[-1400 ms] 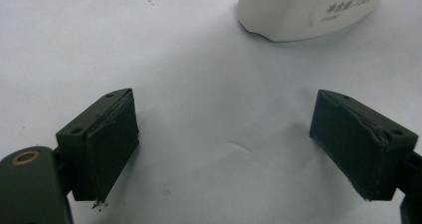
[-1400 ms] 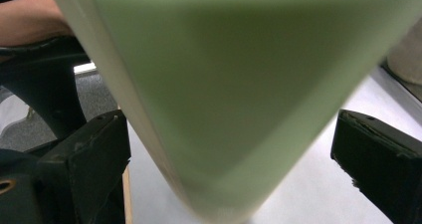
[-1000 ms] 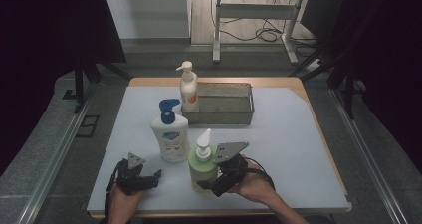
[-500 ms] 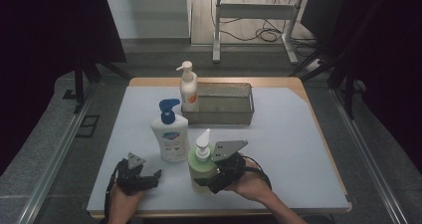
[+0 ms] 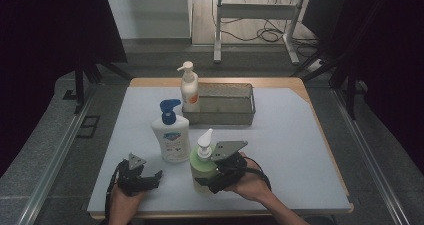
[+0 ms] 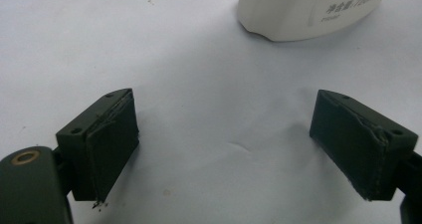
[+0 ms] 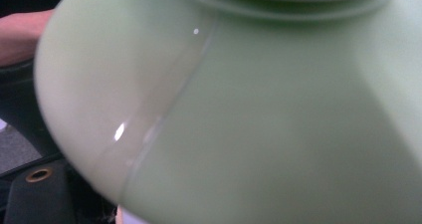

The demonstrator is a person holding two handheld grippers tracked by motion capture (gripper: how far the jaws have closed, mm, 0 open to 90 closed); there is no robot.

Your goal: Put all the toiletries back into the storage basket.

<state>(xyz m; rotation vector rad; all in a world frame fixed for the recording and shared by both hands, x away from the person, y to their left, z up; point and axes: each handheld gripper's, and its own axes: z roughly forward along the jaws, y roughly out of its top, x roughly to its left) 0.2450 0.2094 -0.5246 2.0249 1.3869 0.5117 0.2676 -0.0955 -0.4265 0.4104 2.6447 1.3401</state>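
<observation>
A pale green pump bottle (image 5: 201,166) stands near the front edge of the table, and its shoulder looms close in the right gripper view (image 7: 249,109). My right gripper (image 5: 209,181) reaches in from the right with its jaws around the lower body; they have just been closing and now hold the bottle. My left gripper (image 5: 151,178) rests on the mat at the front left, its jaws wide apart (image 6: 226,149) with nothing between them. Just beyond it stands a white bottle with a blue pump (image 5: 171,137), whose base shows ahead (image 6: 303,10).
A metal mesh basket (image 5: 227,118) sits at the back middle of the light mat (image 5: 290,150). A white and orange pump bottle (image 5: 190,91) stands at its left end. Dark frame rails run along both sides of the table.
</observation>
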